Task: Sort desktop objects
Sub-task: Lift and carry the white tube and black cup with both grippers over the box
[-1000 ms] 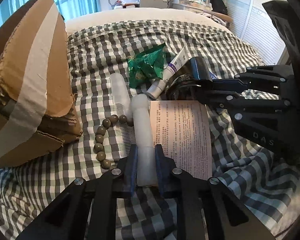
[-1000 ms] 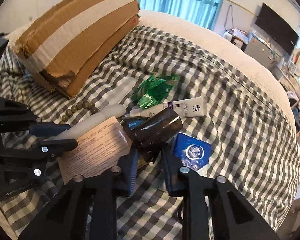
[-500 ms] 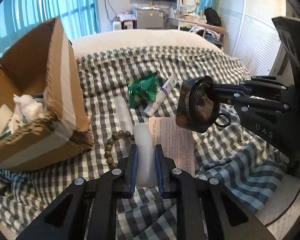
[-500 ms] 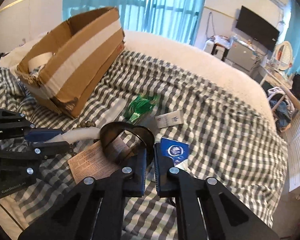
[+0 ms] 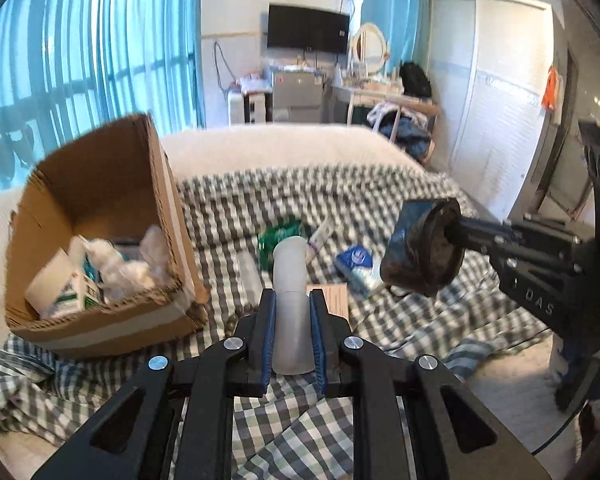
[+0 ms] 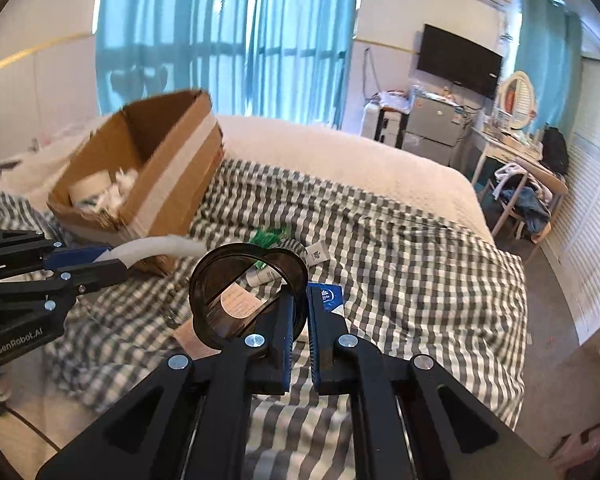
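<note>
Item one: a translucent white tube (image 5: 290, 304), pale and rounded at its top, upright at centre frame in the left wrist view, clamped between the left tongs (image 5: 292, 338). Item two: a dark, glossy open-ended ring-shaped container (image 6: 246, 290), centre frame in the right wrist view, its wall pinched by the right tongs (image 6: 300, 334), jaws nearly together. Below, on the checked bedspread (image 6: 400, 264): green packet (image 5: 278, 236), blue sachet (image 5: 356, 262), printed leaflet (image 5: 336, 300); a cardboard box (image 5: 112, 240) of tissues and cartons stands left.
</note>
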`<act>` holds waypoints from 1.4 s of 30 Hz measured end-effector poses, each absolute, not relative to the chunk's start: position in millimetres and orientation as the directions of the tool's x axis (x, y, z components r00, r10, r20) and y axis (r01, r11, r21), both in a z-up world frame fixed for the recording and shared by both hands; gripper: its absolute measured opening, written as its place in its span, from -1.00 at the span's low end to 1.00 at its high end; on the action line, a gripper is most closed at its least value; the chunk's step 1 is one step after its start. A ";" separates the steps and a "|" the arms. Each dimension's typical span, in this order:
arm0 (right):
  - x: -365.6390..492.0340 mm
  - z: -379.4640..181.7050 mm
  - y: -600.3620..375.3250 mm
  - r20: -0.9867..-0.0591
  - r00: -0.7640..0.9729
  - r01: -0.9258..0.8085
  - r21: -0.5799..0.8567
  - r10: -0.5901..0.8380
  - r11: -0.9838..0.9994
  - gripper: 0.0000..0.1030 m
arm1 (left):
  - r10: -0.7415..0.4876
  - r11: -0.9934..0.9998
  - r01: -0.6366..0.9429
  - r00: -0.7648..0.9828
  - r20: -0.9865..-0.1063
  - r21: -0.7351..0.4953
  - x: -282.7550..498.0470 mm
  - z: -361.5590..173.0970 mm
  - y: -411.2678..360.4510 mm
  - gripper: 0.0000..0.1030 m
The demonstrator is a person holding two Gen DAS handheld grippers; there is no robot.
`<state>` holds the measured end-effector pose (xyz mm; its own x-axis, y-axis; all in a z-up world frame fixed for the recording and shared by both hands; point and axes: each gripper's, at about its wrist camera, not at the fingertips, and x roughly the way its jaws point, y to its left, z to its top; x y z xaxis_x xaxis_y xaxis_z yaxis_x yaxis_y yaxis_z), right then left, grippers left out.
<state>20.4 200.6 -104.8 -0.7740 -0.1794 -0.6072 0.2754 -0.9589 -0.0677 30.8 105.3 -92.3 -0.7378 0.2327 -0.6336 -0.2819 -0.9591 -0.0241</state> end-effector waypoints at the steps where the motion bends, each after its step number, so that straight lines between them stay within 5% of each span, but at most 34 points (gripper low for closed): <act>1: 26.3 -100.0 202.5 -0.598 -0.780 0.267 -0.053 -0.183 -0.962 -0.89 | 0.234 -0.959 -0.282 -0.746 -0.623 -0.023 32.9 -87.1 104.7 -0.69; 20: 92.8 -13.2 183.4 -0.399 -0.891 0.209 0.067 -0.218 -0.976 -0.89 | 0.255 -0.964 -0.260 -0.868 -0.427 -0.048 82.8 3.6 62.4 -0.69; 42: 66.9 27.3 102.3 -0.283 -0.910 0.291 0.089 -0.305 -0.952 -0.89 | 0.161 -0.987 -0.159 -0.934 -0.319 -0.032 57.1 34.2 -9.3 -0.69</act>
